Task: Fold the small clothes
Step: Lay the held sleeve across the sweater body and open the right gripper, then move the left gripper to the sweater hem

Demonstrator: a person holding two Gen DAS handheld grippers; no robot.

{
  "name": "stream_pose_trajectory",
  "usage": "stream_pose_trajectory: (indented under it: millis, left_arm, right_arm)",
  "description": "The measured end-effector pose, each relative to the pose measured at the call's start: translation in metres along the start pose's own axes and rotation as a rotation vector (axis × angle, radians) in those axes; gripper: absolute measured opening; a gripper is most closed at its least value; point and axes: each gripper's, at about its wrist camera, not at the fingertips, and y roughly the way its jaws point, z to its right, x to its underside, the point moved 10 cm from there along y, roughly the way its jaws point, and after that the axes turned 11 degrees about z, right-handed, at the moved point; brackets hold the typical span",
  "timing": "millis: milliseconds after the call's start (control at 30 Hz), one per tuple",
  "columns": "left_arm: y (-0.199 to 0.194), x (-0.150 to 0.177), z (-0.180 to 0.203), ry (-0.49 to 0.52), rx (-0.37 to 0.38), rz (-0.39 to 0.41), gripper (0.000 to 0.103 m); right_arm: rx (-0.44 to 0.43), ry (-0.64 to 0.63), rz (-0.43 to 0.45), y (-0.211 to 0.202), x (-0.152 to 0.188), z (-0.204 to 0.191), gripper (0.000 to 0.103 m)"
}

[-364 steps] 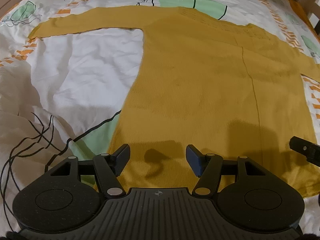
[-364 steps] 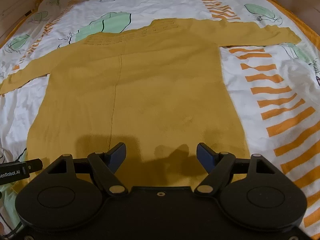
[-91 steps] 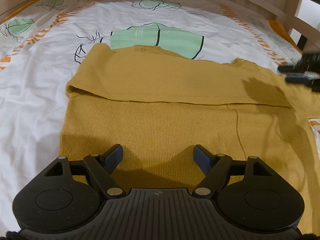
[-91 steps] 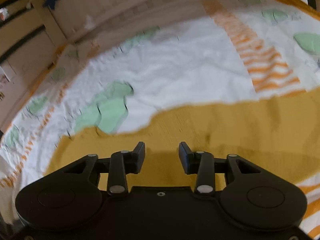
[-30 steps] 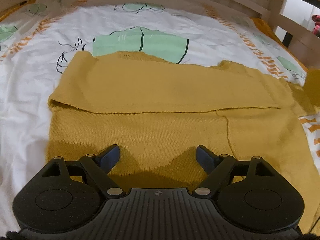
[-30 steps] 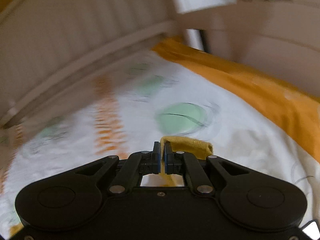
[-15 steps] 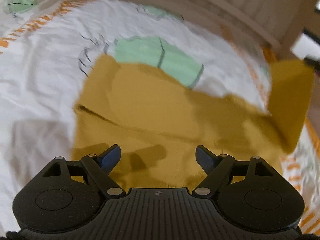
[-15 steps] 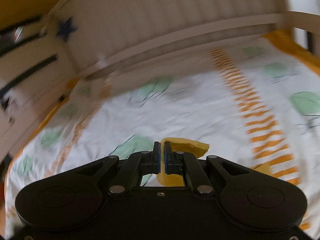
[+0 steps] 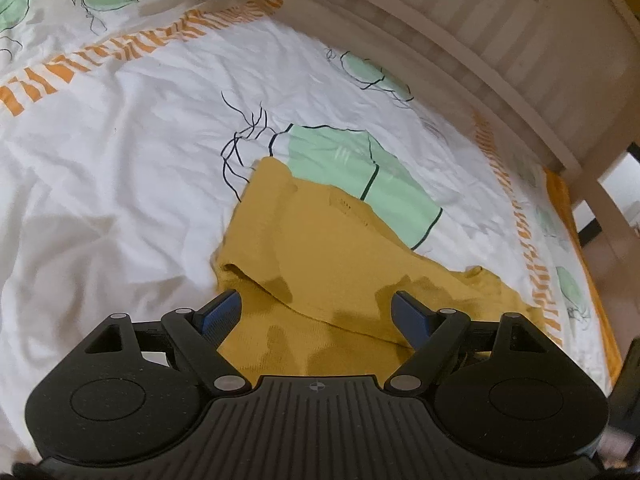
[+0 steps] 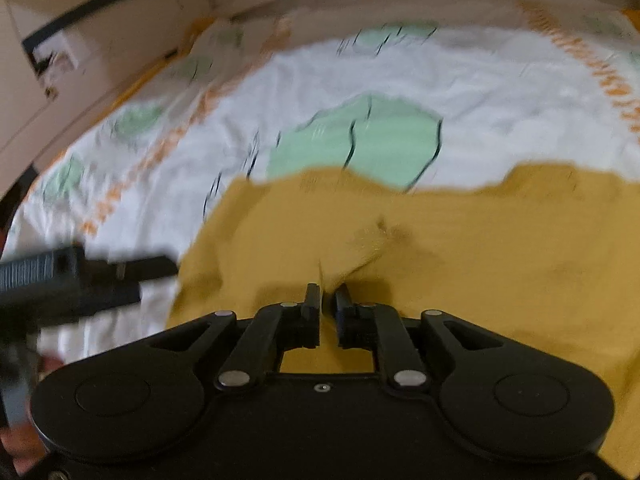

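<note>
A mustard yellow knit sweater (image 9: 328,256) lies on the patterned bedsheet (image 9: 120,160), one sleeve folded across its body. My left gripper (image 9: 316,312) is open and empty, low over the sweater's left edge. My right gripper (image 10: 328,300) is nearly shut on the cuff of the other yellow sleeve (image 10: 360,248) and holds it over the sweater's body (image 10: 500,240). The right wrist view is blurred by motion. The left gripper (image 10: 80,276) shows at the left edge of the right wrist view.
The white sheet carries green leaf prints (image 9: 360,172) and orange stripe bands (image 9: 132,52). A pale wooden slatted bed frame (image 9: 500,52) runs along the far side. A cardboard box or furniture (image 10: 80,40) stands beyond the bed's left corner.
My right gripper has swung the sleeve from up in the air down and across the sweater's body. My left gripper has shifted left and tilted, staying open.
</note>
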Motion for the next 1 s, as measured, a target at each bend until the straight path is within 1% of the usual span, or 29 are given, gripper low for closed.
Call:
stream_pose_trajectory:
  millis: [33, 100, 167, 267, 367, 500, 633, 700, 767, 833, 933, 1000]
  left_arm:
    - [0.001, 0.002, 0.001, 0.001, 0.004, -0.004, 0.082]
    - [0.003, 0.004, 0.002, 0.005, 0.012, -0.013, 0.082]
    - [0.006, 0.008, 0.005, 0.016, 0.026, -0.023, 0.082]
    - [0.009, 0.015, 0.012, 0.060, 0.044, -0.027, 0.082]
    - [0.010, 0.020, 0.017, 0.105, 0.040, -0.032, 0.082]
    - [0.005, 0.011, 0.016, 0.107, 0.032, -0.002, 0.082]
    - [0.001, -0.005, 0.010, 0.095, 0.018, 0.036, 0.082]
    - [0.001, -0.008, 0.006, 0.091, 0.015, 0.031, 0.082]
    - [0.002, -0.009, 0.002, 0.076, 0.010, 0.026, 0.082]
    - [0.001, -0.011, 0.000, 0.061, 0.011, 0.027, 0.082]
    - [0.002, -0.014, -0.002, 0.052, 0.012, 0.032, 0.082]
    - [0.004, -0.011, -0.002, 0.055, 0.016, 0.014, 0.082]
  right_arm:
    - [-0.012, -0.013, -0.017, -0.003, 0.006, -0.001, 0.025]
    - [-0.036, -0.053, -0.046, -0.009, 0.021, -0.004, 0.055]
    - [-0.048, -0.109, -0.061, -0.019, 0.033, -0.003, 0.061]
    - [-0.046, -0.191, -0.085, -0.034, 0.047, 0.004, 0.061]
    - [-0.009, -0.190, -0.027, -0.044, 0.045, 0.017, 0.062]
    - [0.013, -0.124, 0.065, -0.041, 0.019, 0.026, 0.064]
    - [0.004, -0.139, 0.124, -0.019, -0.003, 0.014, 0.064]
    - [-0.022, -0.162, 0.121, -0.004, -0.005, 0.001, 0.065]
    - [-0.075, -0.190, 0.096, 0.011, -0.001, -0.017, 0.065]
    - [-0.149, -0.241, 0.099, 0.017, 0.005, -0.040, 0.065]
    - [-0.248, -0.296, 0.081, 0.010, 0.018, -0.064, 0.065]
    - [-0.257, -0.312, 0.059, -0.001, 0.026, -0.065, 0.065]
